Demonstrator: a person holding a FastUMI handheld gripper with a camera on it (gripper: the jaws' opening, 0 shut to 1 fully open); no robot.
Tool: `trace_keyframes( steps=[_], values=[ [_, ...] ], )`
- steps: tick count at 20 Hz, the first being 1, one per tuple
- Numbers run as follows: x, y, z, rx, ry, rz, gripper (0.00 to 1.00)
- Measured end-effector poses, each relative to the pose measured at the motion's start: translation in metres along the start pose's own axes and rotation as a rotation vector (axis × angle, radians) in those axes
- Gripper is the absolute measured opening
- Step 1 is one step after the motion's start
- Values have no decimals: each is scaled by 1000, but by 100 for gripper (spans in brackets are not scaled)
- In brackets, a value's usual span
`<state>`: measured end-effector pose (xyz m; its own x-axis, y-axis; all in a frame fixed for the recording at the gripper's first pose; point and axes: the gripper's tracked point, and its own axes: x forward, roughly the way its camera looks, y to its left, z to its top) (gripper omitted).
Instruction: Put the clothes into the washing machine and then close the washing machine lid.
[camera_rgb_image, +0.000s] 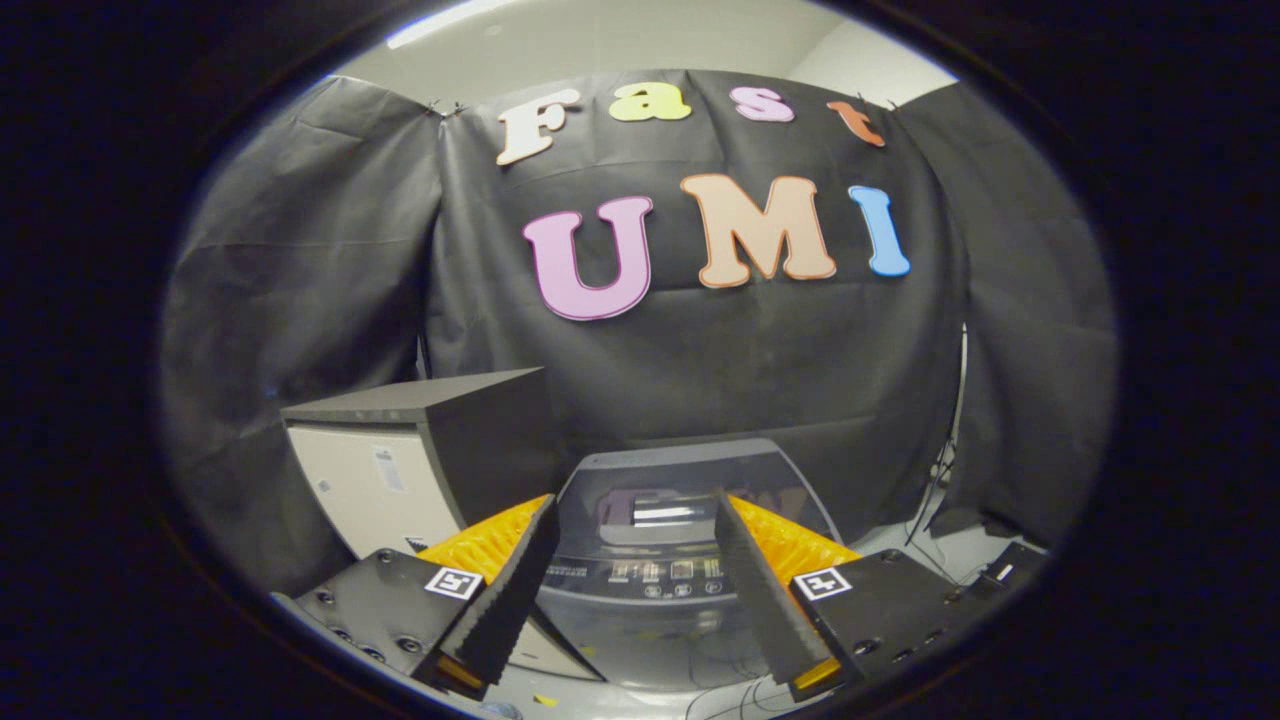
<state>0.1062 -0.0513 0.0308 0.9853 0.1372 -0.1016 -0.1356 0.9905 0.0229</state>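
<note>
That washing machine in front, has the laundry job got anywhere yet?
The washing machine sits ahead of the open tongs, and its lid appears raised at the back. The tongs hold nothing. Whether any clothes are already inside cannot be told. At the least, closing the lid is left. A grey cabinet stands beside the machine.

The tongs (632, 520) have two ridged fingers on screwed dark plates bearing square black-and-white markers.
</note>
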Motion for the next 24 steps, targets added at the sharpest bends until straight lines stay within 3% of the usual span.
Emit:
trace_keyframes(
  steps=[6, 12, 20, 24],
  values=[
    [-37, -23, 6, 85, -69, -7, 97],
    [-50, -53, -4, 42, -95, -39, 96],
    [-53, -32, -18, -116, -87, 62, 96],
    [-63, -25, -10, -75, -119, 67, 96]
  ],
)
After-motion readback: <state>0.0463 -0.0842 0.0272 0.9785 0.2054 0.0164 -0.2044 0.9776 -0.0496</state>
